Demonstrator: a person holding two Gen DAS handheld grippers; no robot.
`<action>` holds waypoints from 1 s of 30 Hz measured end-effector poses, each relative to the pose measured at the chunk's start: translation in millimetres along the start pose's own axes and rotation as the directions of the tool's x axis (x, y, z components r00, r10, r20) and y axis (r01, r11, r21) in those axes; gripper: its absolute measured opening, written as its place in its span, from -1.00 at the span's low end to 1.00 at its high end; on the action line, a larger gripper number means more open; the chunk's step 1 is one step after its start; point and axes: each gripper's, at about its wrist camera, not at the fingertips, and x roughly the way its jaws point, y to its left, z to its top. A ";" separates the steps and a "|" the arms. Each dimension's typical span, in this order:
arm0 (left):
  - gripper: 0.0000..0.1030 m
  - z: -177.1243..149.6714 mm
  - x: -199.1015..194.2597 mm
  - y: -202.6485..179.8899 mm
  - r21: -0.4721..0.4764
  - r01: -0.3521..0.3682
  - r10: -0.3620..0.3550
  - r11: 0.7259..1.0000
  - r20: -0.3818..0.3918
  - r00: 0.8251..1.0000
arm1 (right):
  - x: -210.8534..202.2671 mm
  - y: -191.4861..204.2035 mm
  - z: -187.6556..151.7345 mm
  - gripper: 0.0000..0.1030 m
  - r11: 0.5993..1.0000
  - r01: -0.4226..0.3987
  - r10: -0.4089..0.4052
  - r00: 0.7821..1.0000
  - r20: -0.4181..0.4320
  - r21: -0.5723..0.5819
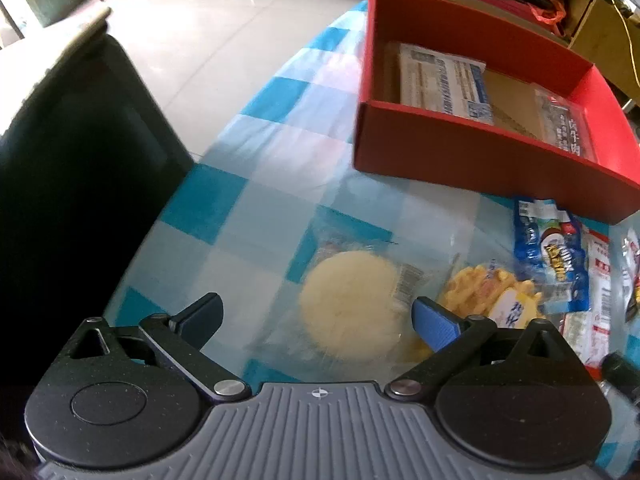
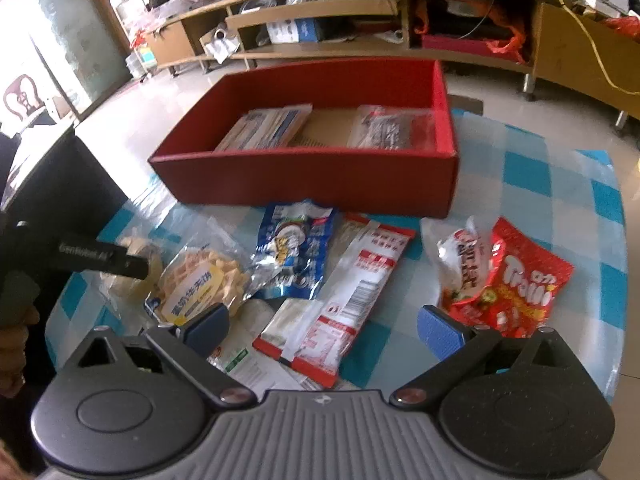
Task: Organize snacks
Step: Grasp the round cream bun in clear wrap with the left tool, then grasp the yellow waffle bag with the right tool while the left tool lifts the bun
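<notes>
My left gripper point(image 1: 316, 312) hangs open, pointing steeply down over a round pale cake in a clear wrapper point(image 1: 352, 304), which lies between the fingers without either pad touching it. A waffle pack point(image 1: 492, 296) and a blue packet point(image 1: 548, 244) lie to its right. My right gripper point(image 2: 324, 324) is open above a long red-and-white packet point(image 2: 360, 292). A red Trolli bag point(image 2: 516, 292) and a white-and-red bag point(image 2: 464, 256) lie at the right. Behind them, the red box point(image 2: 304, 176) holds a white-and-blue packet point(image 2: 268, 128) and a clear packet point(image 2: 388, 128).
The snacks lie on a table with a blue-and-white checked cover point(image 2: 560, 208). A dark piece of furniture point(image 1: 80, 160) stands close off the table's left edge. Low wooden shelves point(image 2: 360, 8) full of clutter run along the far wall, beyond pale floor tiles.
</notes>
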 end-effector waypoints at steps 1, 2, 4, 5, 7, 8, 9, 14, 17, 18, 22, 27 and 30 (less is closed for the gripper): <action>0.97 1.1 1.1 -3.4 0.012 -0.013 0.013 1.000 0.011 1.000 | 2.2 1.0 -0.5 0.95 1.000 -0.003 0.003 1.000 -0.006 -0.002; 0.96 1.6 2.5 -7.3 0.029 -0.030 0.029 0.999 0.020 0.999 | 4.6 2.5 -0.8 0.95 1.000 -0.007 0.007 1.000 -0.014 -0.006; 0.92 3.3 10.3 -11.5 0.048 -0.041 0.041 0.998 0.004 0.999 | 7.2 4.7 -1.4 0.95 1.000 -0.011 0.011 1.000 -0.022 -0.013; 0.87 3.6 17.0 -12.5 0.052 -0.035 0.037 0.998 -0.024 0.999 | 8.2 5.4 -1.7 0.95 1.000 -0.012 0.012 1.000 -0.025 -0.016; 0.75 0.5 27.8 -11.5 0.041 -0.020 0.023 0.999 -0.078 0.997 | 9.8 5.8 -2.5 0.95 1.000 -0.015 0.015 1.000 -0.028 -0.015; 0.55 -1.2 25.8 -8.1 0.024 0.000 0.002 1.000 -0.078 0.997 | 10.5 5.8 -2.4 0.95 1.000 -0.018 0.018 0.999 -0.029 -0.012; 0.46 -2.1 22.6 -4.7 0.013 0.027 -0.025 1.000 -0.084 0.996 | 11.0 6.0 -2.1 0.95 1.000 -0.024 0.024 0.999 -0.028 -0.007; 0.27 -14.7 11.9 12.2 -0.024 0.069 -0.071 0.997 -0.100 0.992 | 10.9 19.3 5.7 0.95 0.996 -0.088 0.088 0.996 0.002 0.005; 0.26 -17.6 4.4 20.4 -0.039 0.102 -0.105 0.994 -0.090 0.990 | 19.6 33.2 12.4 0.95 0.993 -0.117 0.118 0.993 -0.025 0.032; 0.26 -18.7 1.8 22.6 -0.045 0.111 -0.114 0.993 -0.085 0.990 | 24.6 38.9 15.1 0.95 0.992 -0.115 0.116 0.993 -0.033 0.044; 0.26 -18.7 -3.3 28.8 -0.049 0.134 -0.138 0.990 -0.080 0.987 | 45.1 63.4 26.5 0.95 0.996 -0.089 0.091 0.993 -0.077 0.024; 0.27 -24.9 8.9 36.8 -0.046 0.075 -0.080 0.996 -0.106 0.991 | 70.3 86.2 29.6 0.95 1.000 -0.016 0.016 0.991 -0.132 0.005; 0.27 -29.4 13.9 44.8 -0.055 0.065 -0.071 0.996 -0.112 0.991 | 80.2 92.0 24.0 0.97 1.000 0.001 -0.001 0.989 -0.148 0.003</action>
